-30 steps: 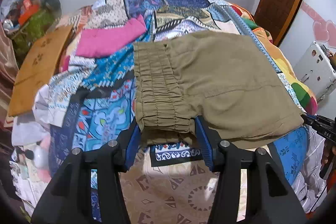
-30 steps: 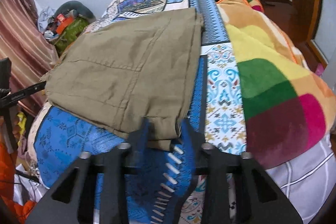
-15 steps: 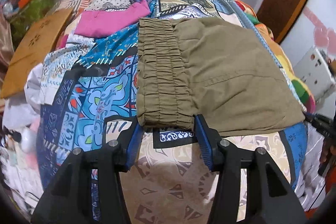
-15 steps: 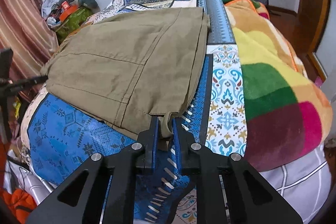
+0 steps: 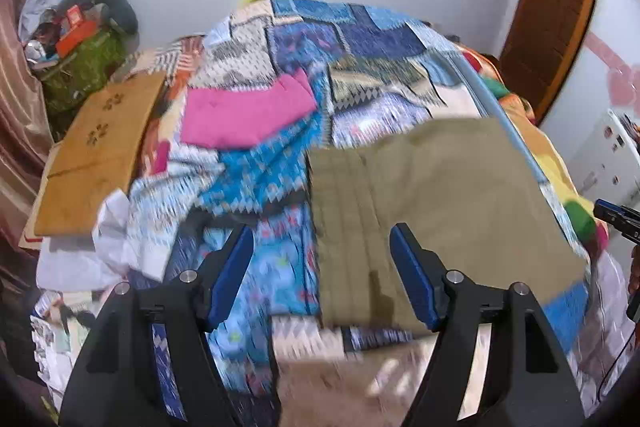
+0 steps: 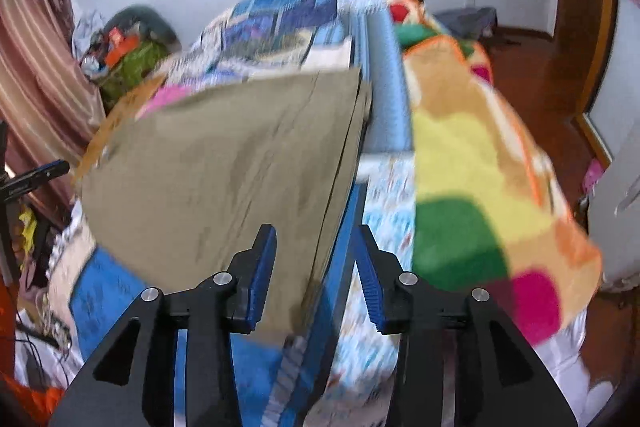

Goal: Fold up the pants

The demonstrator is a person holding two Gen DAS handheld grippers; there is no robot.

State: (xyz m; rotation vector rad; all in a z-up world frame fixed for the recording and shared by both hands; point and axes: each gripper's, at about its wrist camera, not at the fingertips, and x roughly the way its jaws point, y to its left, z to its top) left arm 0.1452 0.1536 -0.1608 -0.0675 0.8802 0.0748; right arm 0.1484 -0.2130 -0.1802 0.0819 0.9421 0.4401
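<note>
The olive-green pants (image 5: pixel 432 203) lie folded flat on the patterned bedspread (image 5: pixel 260 187), elastic waistband toward the left. My left gripper (image 5: pixel 322 275) is open and empty, raised above the waistband's near corner. The pants also show in the right wrist view (image 6: pixel 224 179), blurred by motion. My right gripper (image 6: pixel 316 275) is open and empty, above the pants' near right corner. Its tip shows at the right edge of the left wrist view (image 5: pixel 616 219).
A pink garment (image 5: pixel 244 115) lies on the bedspread beyond the pants. A brown cardboard sheet (image 5: pixel 96 151) rests at the bed's left. A multicoloured blanket (image 6: pixel 480 179) covers the bed's right side. A clutter pile (image 5: pixel 80 47) stands by the wall.
Both grippers have opened, let go of the pants and lifted away. The pants now lie flat on the bed. Both views are blurred by motion.
</note>
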